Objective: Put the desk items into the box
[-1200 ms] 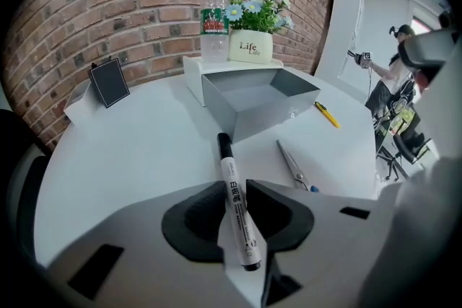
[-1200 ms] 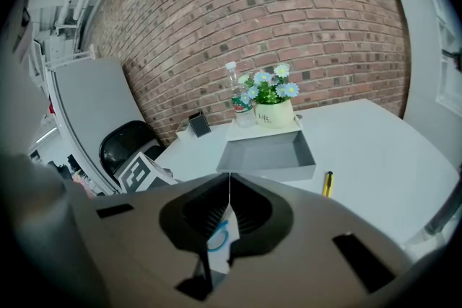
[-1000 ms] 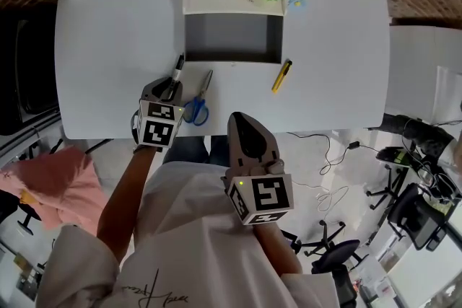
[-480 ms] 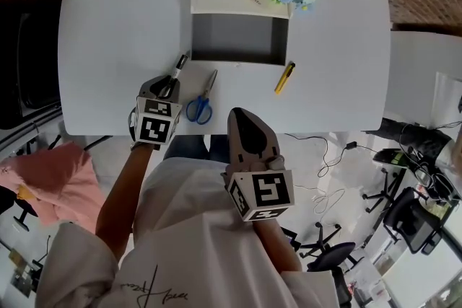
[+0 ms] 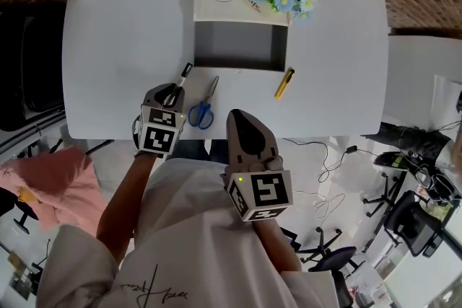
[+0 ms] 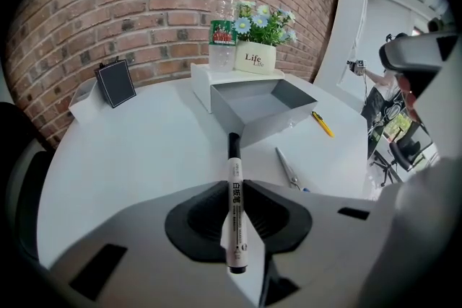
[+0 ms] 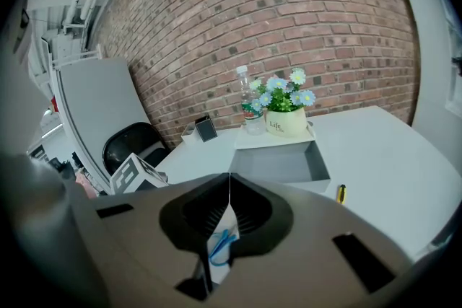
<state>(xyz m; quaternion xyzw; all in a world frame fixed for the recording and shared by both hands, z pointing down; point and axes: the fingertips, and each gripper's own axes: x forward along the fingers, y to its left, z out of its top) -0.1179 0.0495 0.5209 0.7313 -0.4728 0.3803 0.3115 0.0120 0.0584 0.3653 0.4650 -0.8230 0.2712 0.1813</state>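
Nearest the body, the right hand-held gripper [image 7: 229, 187] hangs over the counter's near edge with its jaws together on nothing. Through the slit below them show only the blue handles of the scissors [image 7: 216, 247] on the counter [image 5: 123, 47].

Ahead and to its left, the left hand-held gripper [image 5: 170, 93] is clamped on the marker [image 6: 234, 209]. It grips the white barrel near the rear end, so most of the length sticks out forward beyond the jaws, black cap leading. The marker's long axis runs along the jaws, away from the person and slightly rightward.

The scissors lie flat just to the right of this hand-held gripper, handles toward the person and blades pointing at the box.

Farther on, the grey box [image 5: 240, 47] sits open, and nothing shows inside it. It lies forward and to the right of the marker's cap, whose line aims at about the box's near left corner rather than at its opening. The left hand-held gripper is plainly the nearer of the two.

In my judgement, the coming move is a carry forward and rightward, high enough for the cap to pass over the near wall.

A yellow pen [image 5: 284, 83] lies just off the box's near right corner.
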